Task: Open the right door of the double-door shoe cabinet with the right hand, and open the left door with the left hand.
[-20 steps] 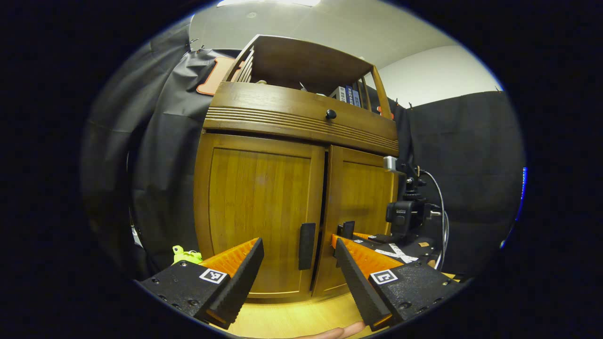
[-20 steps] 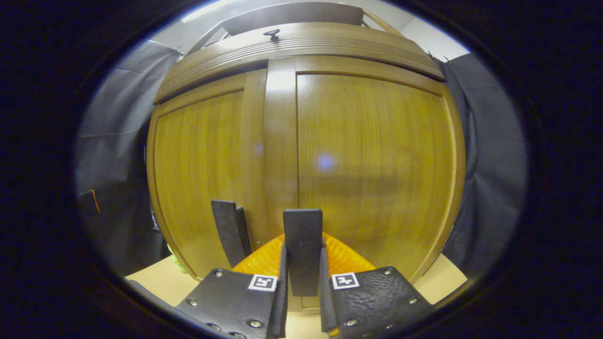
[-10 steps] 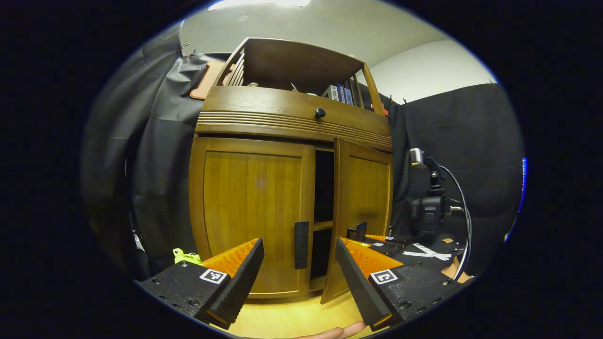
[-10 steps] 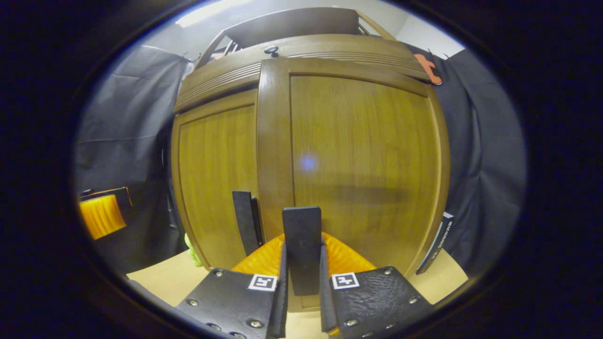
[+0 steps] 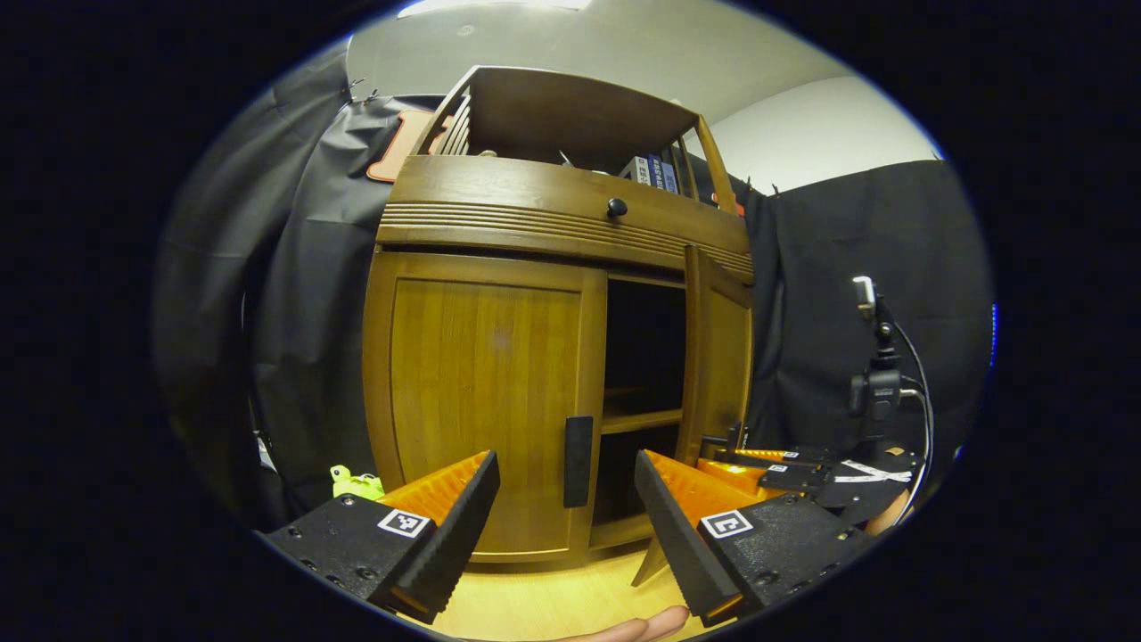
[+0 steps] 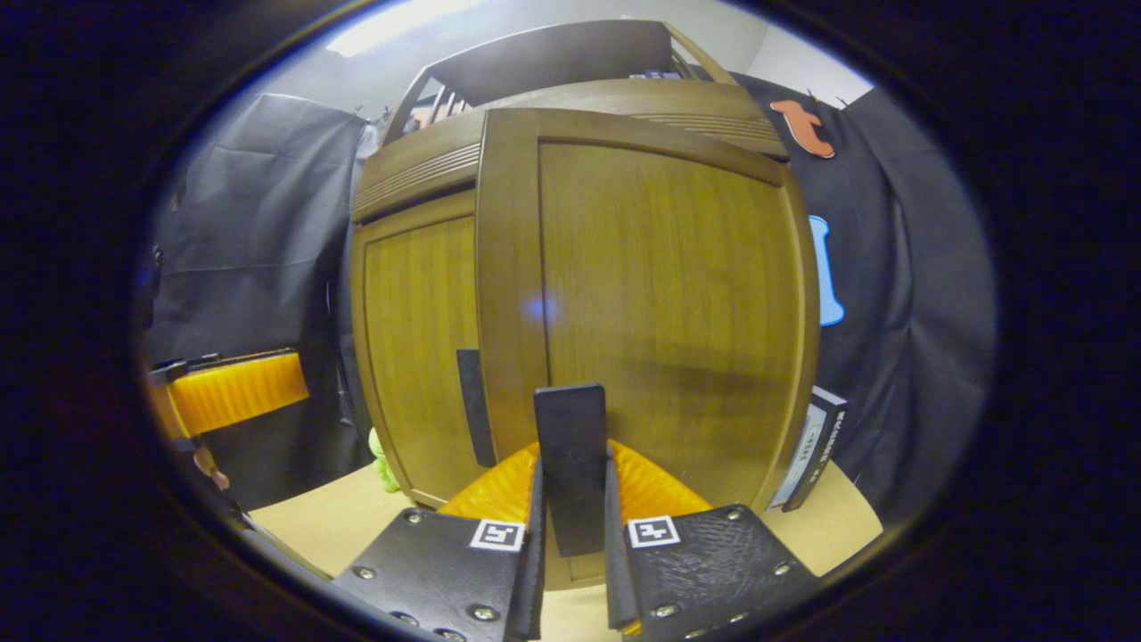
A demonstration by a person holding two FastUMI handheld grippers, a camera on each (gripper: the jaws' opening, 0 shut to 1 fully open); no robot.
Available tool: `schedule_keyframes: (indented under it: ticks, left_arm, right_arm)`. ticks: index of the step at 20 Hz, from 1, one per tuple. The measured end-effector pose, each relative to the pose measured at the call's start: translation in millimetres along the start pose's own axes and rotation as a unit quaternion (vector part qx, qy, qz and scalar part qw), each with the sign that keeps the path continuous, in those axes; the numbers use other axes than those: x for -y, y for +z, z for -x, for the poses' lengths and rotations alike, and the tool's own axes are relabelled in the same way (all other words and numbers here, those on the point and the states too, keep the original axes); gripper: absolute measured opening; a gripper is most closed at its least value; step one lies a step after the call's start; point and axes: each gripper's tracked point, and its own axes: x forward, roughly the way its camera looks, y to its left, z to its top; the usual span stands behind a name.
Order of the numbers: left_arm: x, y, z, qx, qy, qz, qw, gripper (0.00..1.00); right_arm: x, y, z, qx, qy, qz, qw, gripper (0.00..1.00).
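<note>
At the far left of your left gripper view, a small lime-green object lies on the light wooden floor beside the shoe cabinet. Your left gripper hangs in front of the cabinet with its fingers spread wide and nothing between them. It sits low, facing the left door, which is flush with the cabinet front. That door's dark upright handle stands between your two fingers but farther off, untouched. To the right of it the cabinet's dark inside shows, with a shelf across it. Further right, the right door stands swung out, nearly edge-on. At its lower edge your right gripper meets the door.

From your right gripper view, the left door and its handle lie to the left, with your other gripper at the far left edge. The right door faces you, angled away from the cabinet. Your right gripper is clamped on the right door's handle, both fingers pressing its sides.
</note>
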Motion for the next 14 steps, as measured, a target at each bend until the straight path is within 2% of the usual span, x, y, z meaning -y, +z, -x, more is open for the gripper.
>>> schedule_keyframes:
  ticks: [1, 2, 3, 4, 5, 6, 7, 9, 11, 12, 14]
  left_arm:
    - [-1.2, 0.2, -0.5, -0.001, 0.002, 0.002, 1.000, 0.95]
    - [-2.7, -1.9, -2.5, -0.005, 0.004, 0.002, 1.000, 0.90]
    - [-4.0, -2.4, -3.0, -0.007, 0.006, 0.003, 1.000, 0.95]
    - [-4.4, -4.0, -4.1, -0.008, 0.007, 0.004, 1.000, 0.95]
    - [-5.2, -5.6, -4.7, -0.010, 0.009, 0.005, 1.000, 0.95]
    - [-6.2, -7.3, -5.6, -0.010, 0.011, 0.006, 1.000, 0.95]
    - [-6.8, -6.8, -5.6, -0.009, 0.012, 0.005, 1.000, 0.95]
    - [-6.1, -7.1, -6.0, -0.008, 0.012, 0.006, 1.000, 0.95]
    - [-4.6, -6.4, -4.9, -0.006, 0.010, 0.006, 1.000, 0.90]
    - [-3.7, -6.6, -5.4, -0.006, 0.009, 0.006, 1.000, 0.99]
    - [-3.0, -5.9, -5.5, -0.004, 0.007, 0.006, 1.000, 0.99]
  right_arm:
    - [2.4, -0.2, 5.5, 0.002, 0.000, 0.000, 1.000, 0.28]
    - [4.6, -1.2, 11.7, 0.004, 0.000, 0.000, 1.000, 0.28]
    - [7.5, -0.7, 15.7, 0.006, 0.000, -0.001, 1.000, 0.24]
    - [9.8, -1.3, 19.0, 0.006, -0.001, -0.005, 1.000, 0.28]
    - [11.5, -1.3, 22.8, 0.006, -0.002, -0.006, 1.000, 0.28]
    - [13.8, -1.3, 26.0, 0.007, -0.004, -0.004, 1.000, 0.24]
    - [16.0, -1.2, 29.2, 0.007, -0.005, -0.003, 1.000, 0.28]
    - [20.0, -1.3, 35.6, 0.007, -0.007, -0.003, 1.000, 0.28]
    - [25.2, -1.2, 41.6, 0.009, -0.012, -0.003, 1.000, 0.28]
    - [27.1, -1.6, 44.0, 0.011, -0.016, -0.003, 1.000, 0.28]
    - [33.6, -1.1, 50.8, 0.015, -0.028, 0.009, 0.999, 0.28]
